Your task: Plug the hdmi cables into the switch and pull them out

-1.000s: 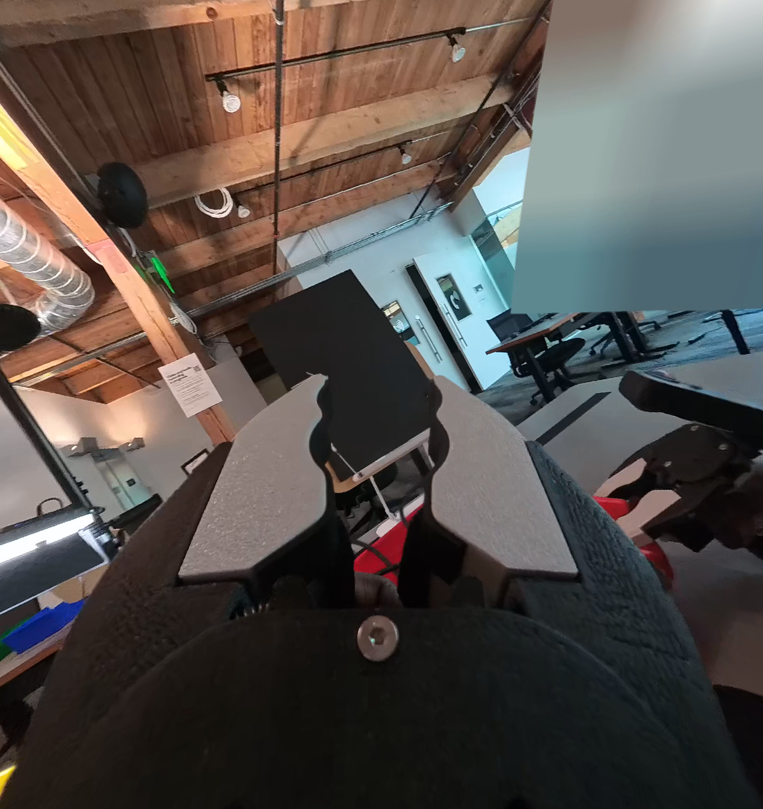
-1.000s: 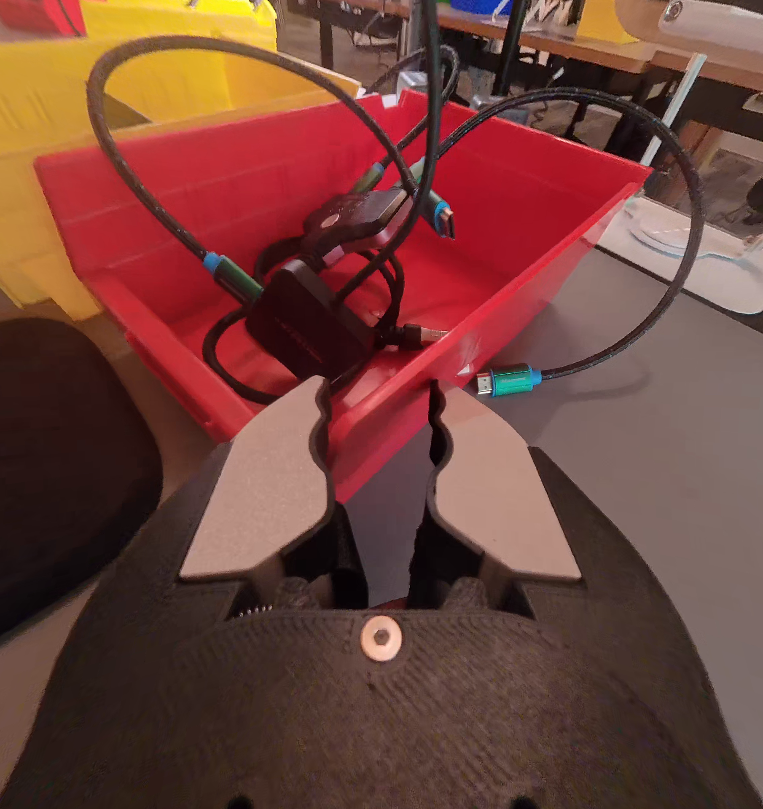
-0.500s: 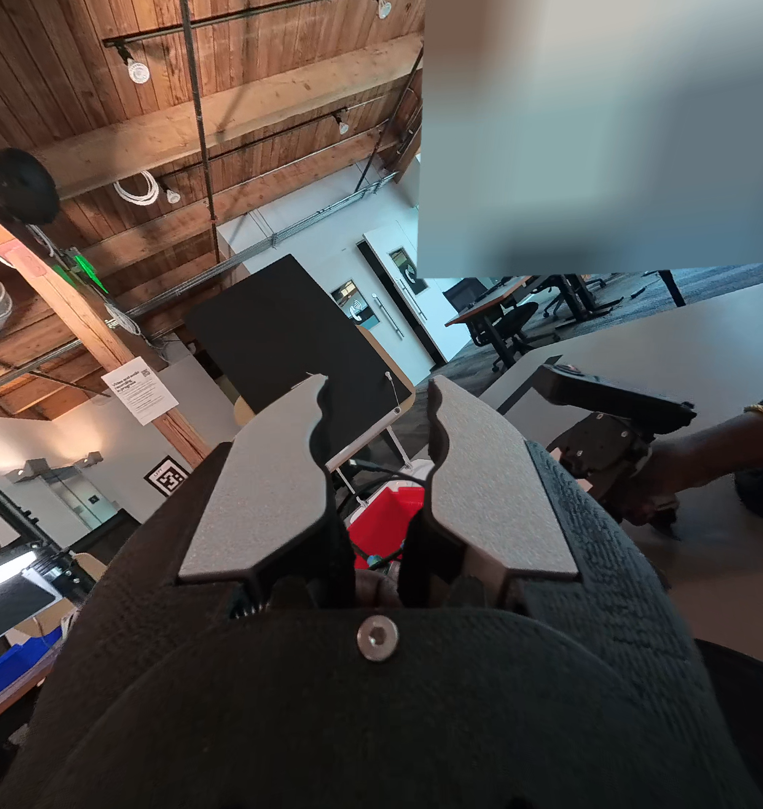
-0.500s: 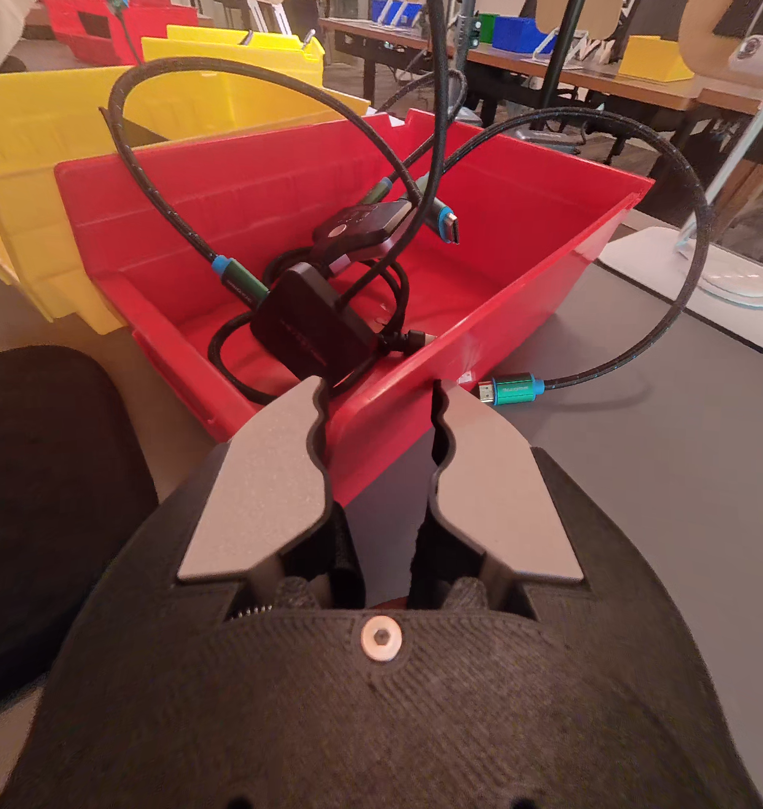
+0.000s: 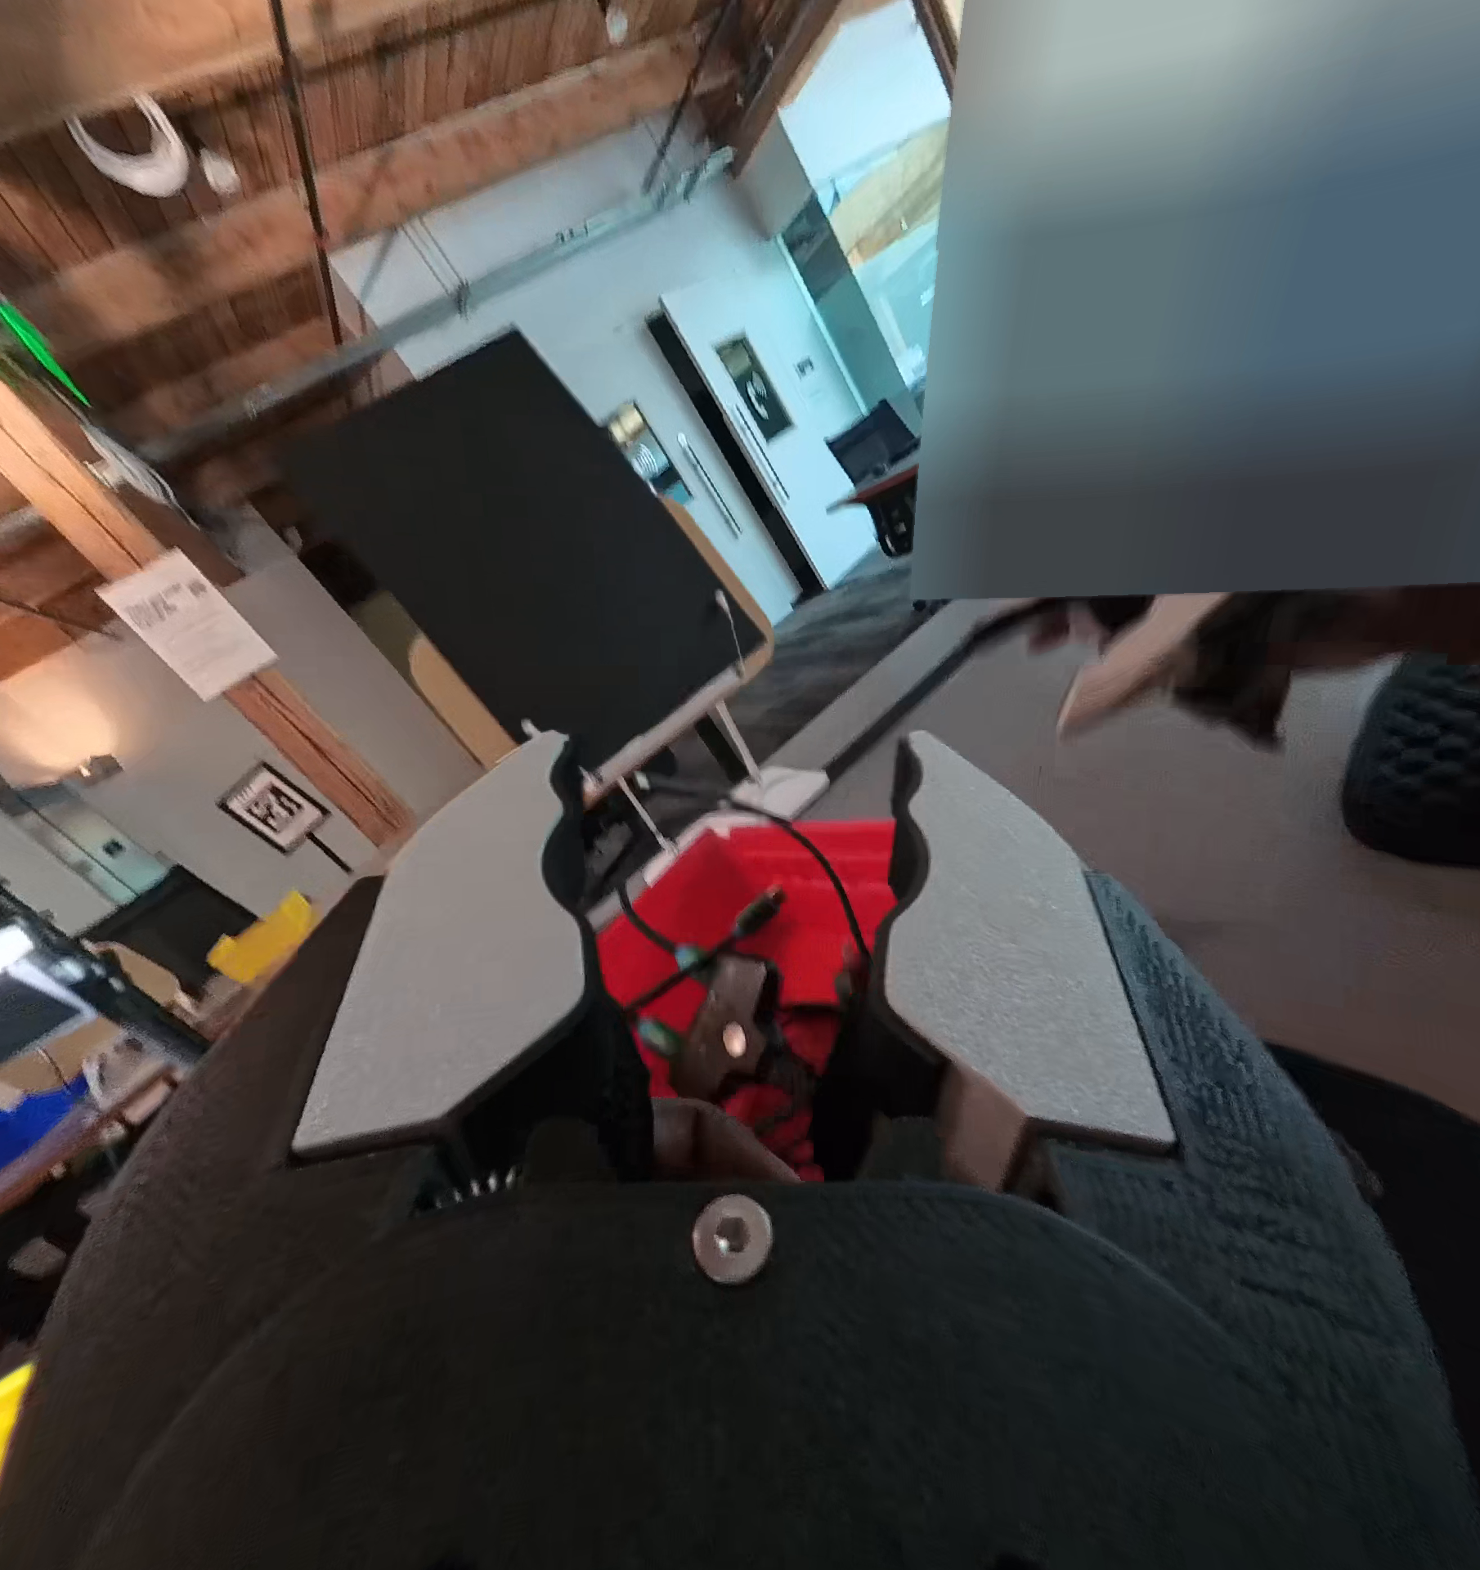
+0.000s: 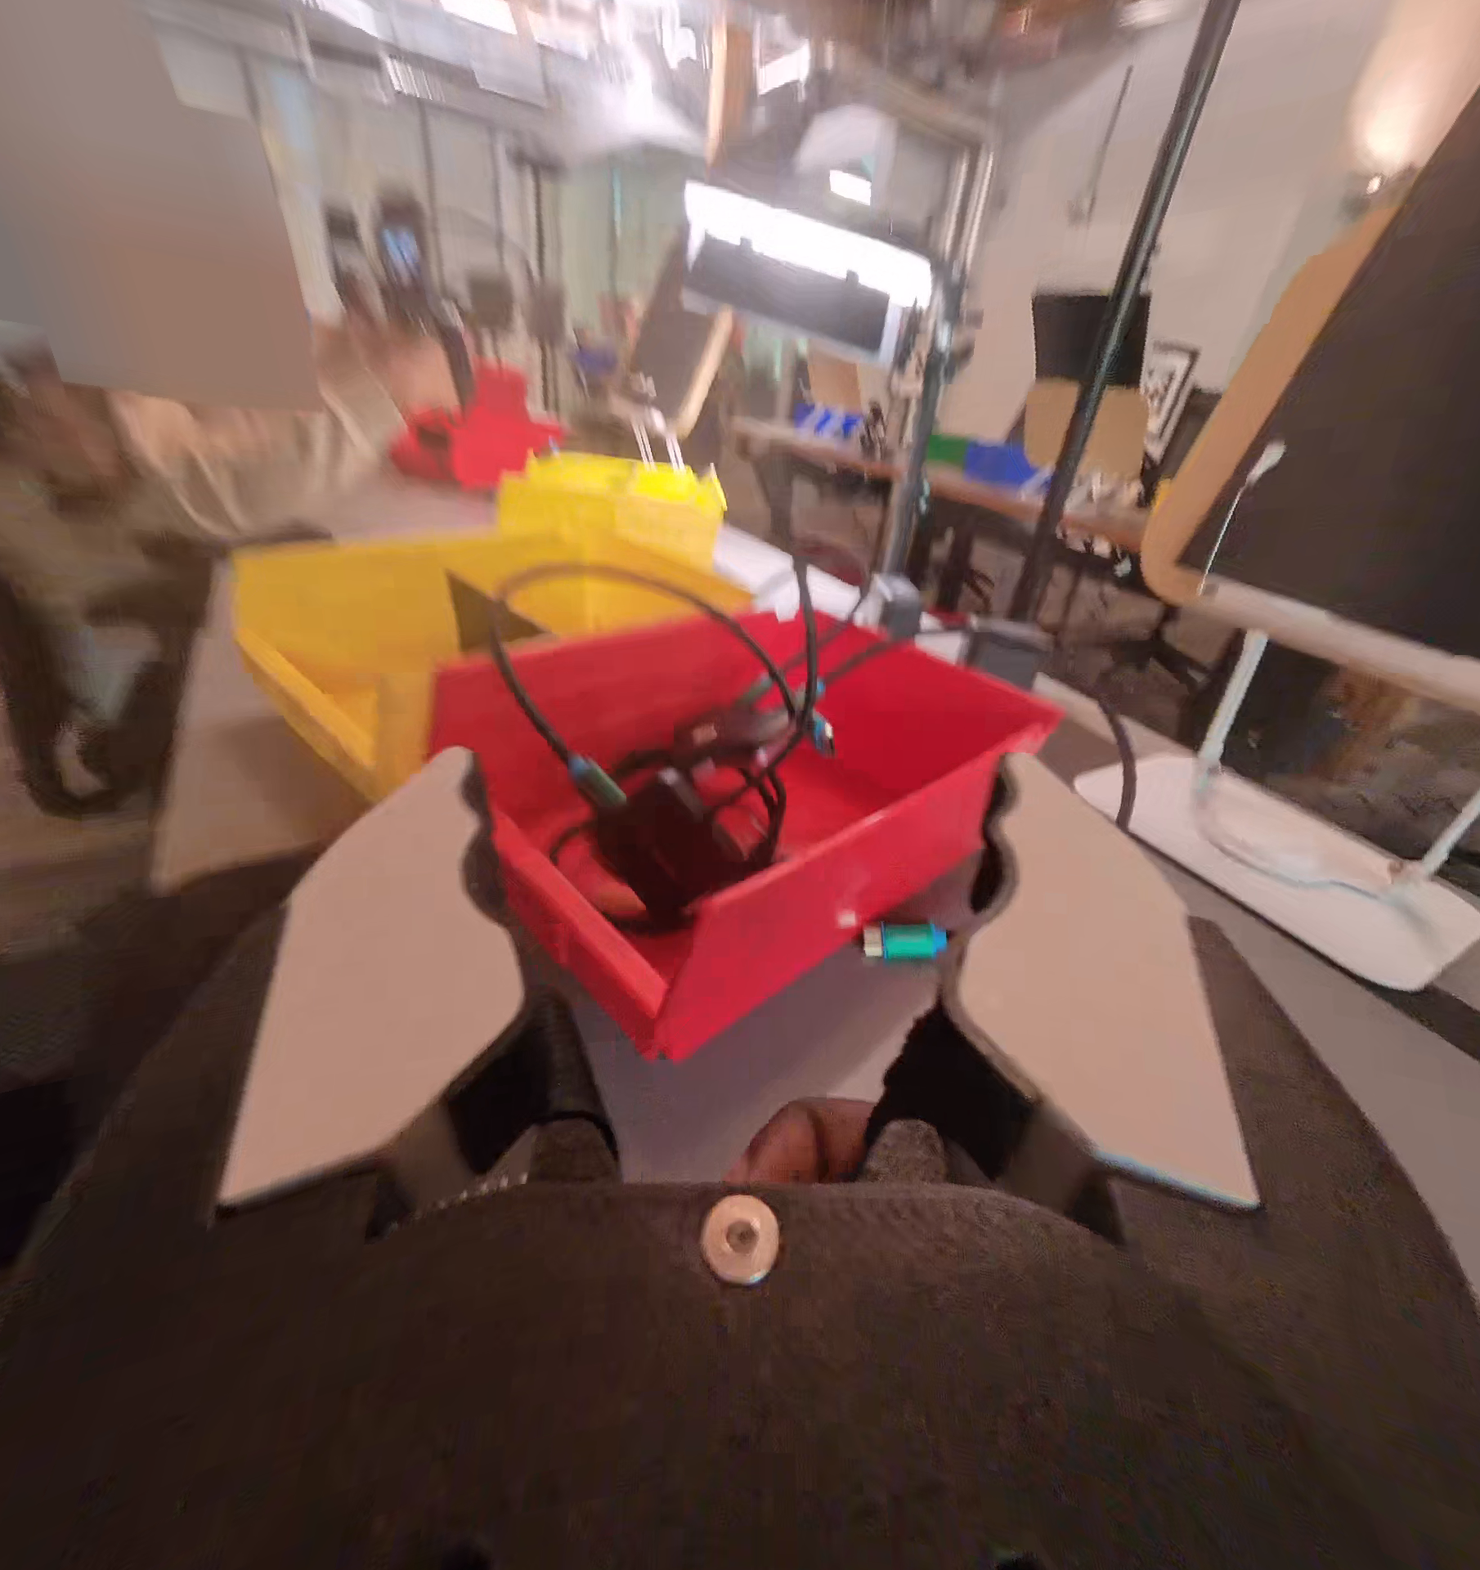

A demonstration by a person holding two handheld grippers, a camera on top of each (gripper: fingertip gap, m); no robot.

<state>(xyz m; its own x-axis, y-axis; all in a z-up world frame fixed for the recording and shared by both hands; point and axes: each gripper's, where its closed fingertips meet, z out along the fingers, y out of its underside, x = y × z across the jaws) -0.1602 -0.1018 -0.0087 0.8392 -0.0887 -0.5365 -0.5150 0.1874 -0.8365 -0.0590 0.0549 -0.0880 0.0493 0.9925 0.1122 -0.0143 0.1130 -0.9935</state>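
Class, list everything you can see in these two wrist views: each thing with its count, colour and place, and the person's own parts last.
Bin: one, red, on the grey table, ahead of both tongs.
Switch: one, black, inside the red bin.
HDMI cables: several, black braided, count unclear, looping out of the bin.
Loose plug: one, teal, on the table beside the bin's near wall.
Yellow bins: at least two, behind the red bin.
Lamp base: one, white, right of the bin.
Table: one, grey.
Left tongs: open, empty.
Right tongs: open, empty.
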